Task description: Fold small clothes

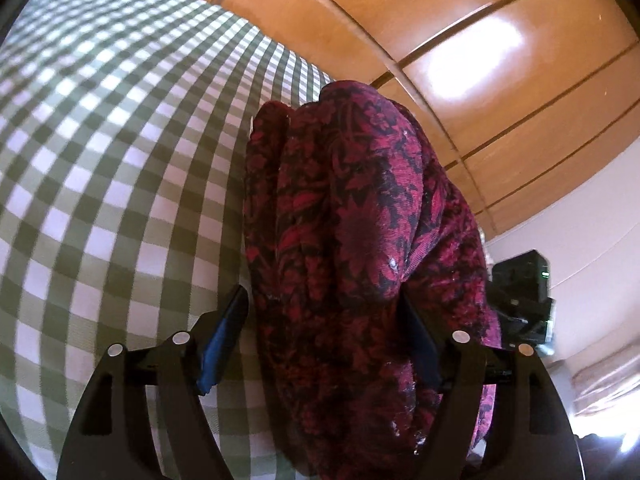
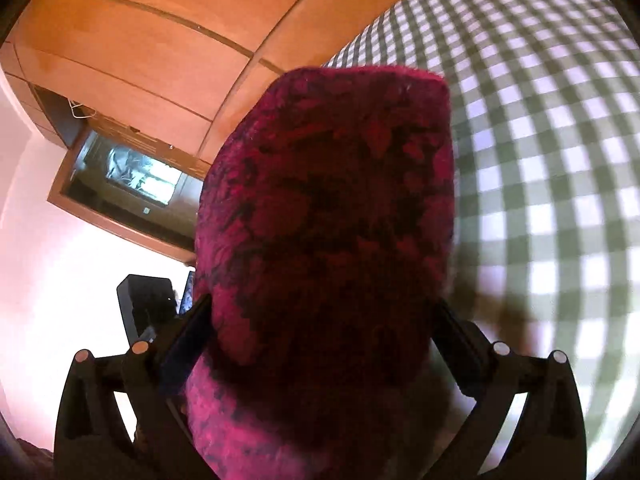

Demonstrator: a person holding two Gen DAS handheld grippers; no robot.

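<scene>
we have the red patterned garment (image 1: 360, 248) bunched up between the fingers of both tools, over the green-and-white checked cloth (image 1: 100, 152) that covers the surface we are working on. in the left wrist view the left tool (image 1: 326, 340) stands spread: its left finger (image 1: 224, 336) is clear of the fabric with the checks showing in the gap, while the right finger lies against or under a fold, so we judge it is not clamping. in the right wrist view the right tool (image 2: 320, 344) is spread very wide with the garment (image 2: 328, 208) filling the space between its fingers; the picture is blurred and we read it as released rather than pinched, though the cloth brushes both sides.

the step in hand looks like setting the folded bundle down. to do it well we should let the cloth settle fully onto the checked surface before drawing back, and pull each tool straight out along its own fingers so no fold snags and drags open. the thick, soft fabric will tend to spring apart, so a light press on top may help. the wooden wardrobe (image 1: 460, 40) behind is well clear.
</scene>
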